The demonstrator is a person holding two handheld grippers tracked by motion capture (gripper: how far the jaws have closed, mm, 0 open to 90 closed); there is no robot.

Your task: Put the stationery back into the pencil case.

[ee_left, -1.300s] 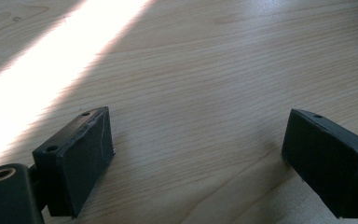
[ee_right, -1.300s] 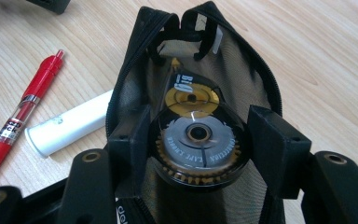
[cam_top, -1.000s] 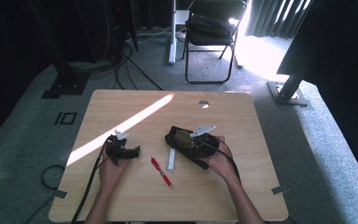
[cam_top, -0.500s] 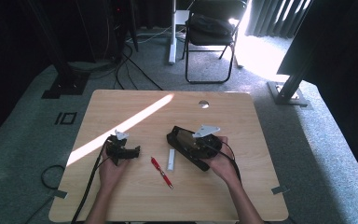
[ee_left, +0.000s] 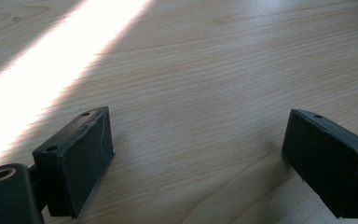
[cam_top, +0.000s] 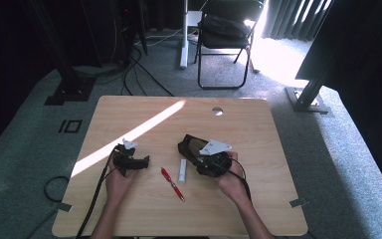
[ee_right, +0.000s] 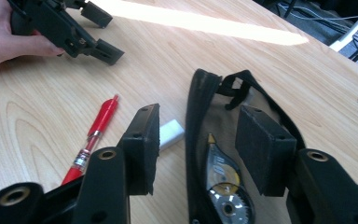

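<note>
High view has the person's two forearms coming in from the bottom edge, cut off at the elbows, one claw in each hand over a wooden tabletop (cam_top: 258, 124) with a stripe of sunlight across it. The right claw (cam_top: 191, 145) sits over the open black pouch (cam_top: 189, 144), and from up there the pouch is mostly hidden under the claw body and its grey plate, so you only get a dark edge of it.

The right gripper view is way clearer: the right claw (ee_right: 200, 154) has just been closing and now stands about half apart. The pouch's (ee_right: 200, 112) zipped rim runs up between the jaws, pads not pressing on it. Down inside there's a correction tape roller (ee_right: 223, 186), partly cut off by the frame bottom. Just left of the pouch lies a white eraser (ee_right: 170, 133), half hidden behind the jaw, and beside that a red pen (ee_right: 95, 133).

The left claw (ee_left: 196, 154) stands wide over bare wood, nothing between the jaws, well apart from the pouch.
</note>
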